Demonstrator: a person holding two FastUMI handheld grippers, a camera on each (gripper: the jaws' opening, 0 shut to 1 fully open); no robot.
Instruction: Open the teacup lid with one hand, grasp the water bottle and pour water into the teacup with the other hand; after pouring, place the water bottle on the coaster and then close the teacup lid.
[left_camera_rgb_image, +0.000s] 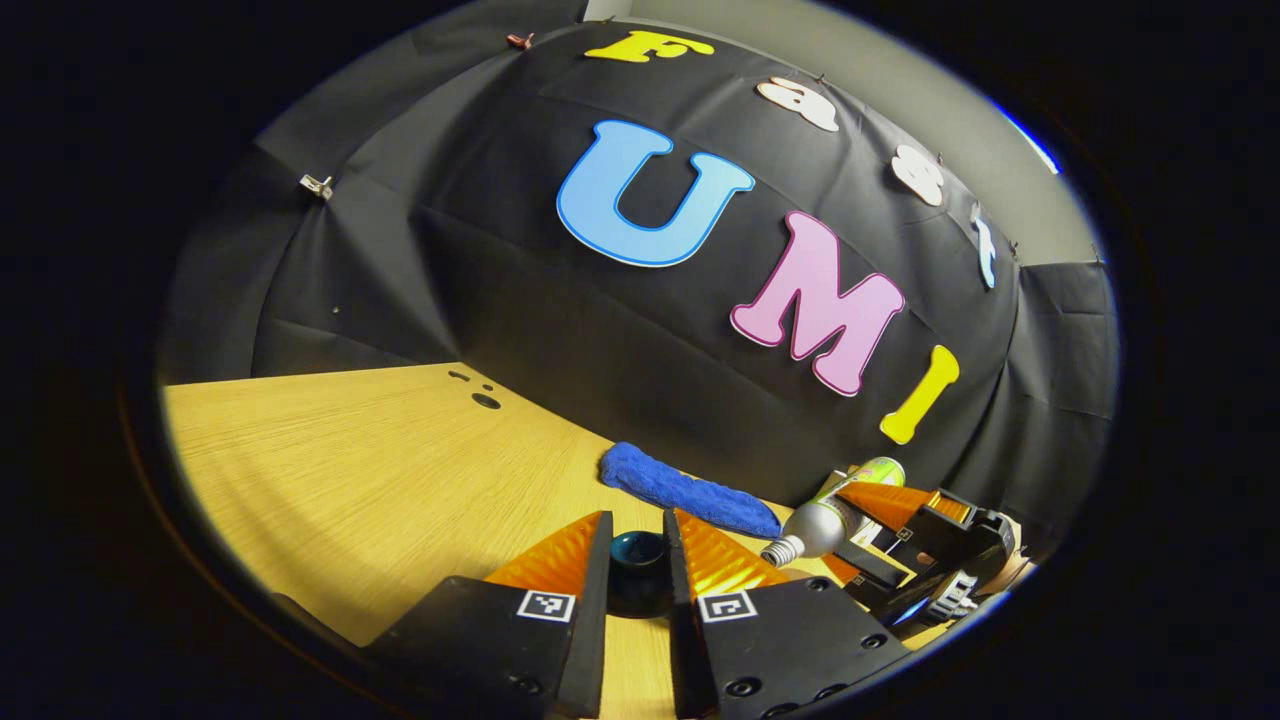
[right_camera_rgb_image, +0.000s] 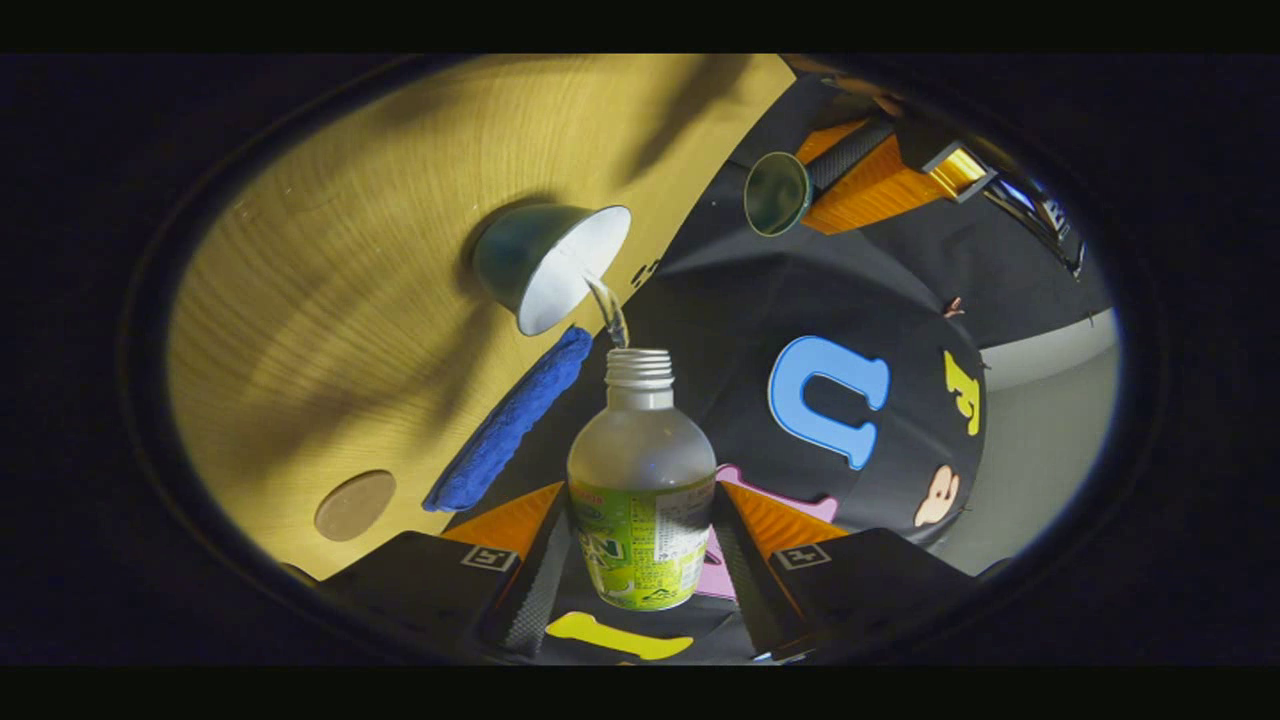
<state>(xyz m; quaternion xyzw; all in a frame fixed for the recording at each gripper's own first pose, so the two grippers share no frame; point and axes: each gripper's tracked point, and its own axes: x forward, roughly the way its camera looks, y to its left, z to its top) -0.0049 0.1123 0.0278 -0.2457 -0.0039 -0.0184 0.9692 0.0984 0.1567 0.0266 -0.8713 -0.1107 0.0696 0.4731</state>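
1. Right now, in the left gripper view, the left gripper (left_camera_rgb_image: 640, 560) at six o'clock is closed down to a narrow gap on the knob of the teacup lid (left_camera_rgb_image: 639, 570), holding it clear above the wooden table (left_camera_rgb_image: 380, 470). At four o'clock the right gripper (left_camera_rgb_image: 905, 545) has the water bottle (left_camera_rgb_image: 825, 520) tipped over, and a blue cloth (left_camera_rgb_image: 690, 490) lies just behind.

2. In the right gripper view, the right gripper (right_camera_rgb_image: 640, 560) at six o'clock is clamped on the bottle's (right_camera_rgb_image: 640, 490) labelled body. A thin stream leaves its mouth into the open teacup (right_camera_rgb_image: 555, 262) at eleven o'clock. The lid (right_camera_rgb_image: 777, 193) waits at one o'clock, and the round coaster (right_camera_rgb_image: 354, 505) sits at eight o'clock.

3. Risks, as I judge them: the stream enters near the rim, so a small wobble could spill onto the table, and tipping further could overfill the cup.
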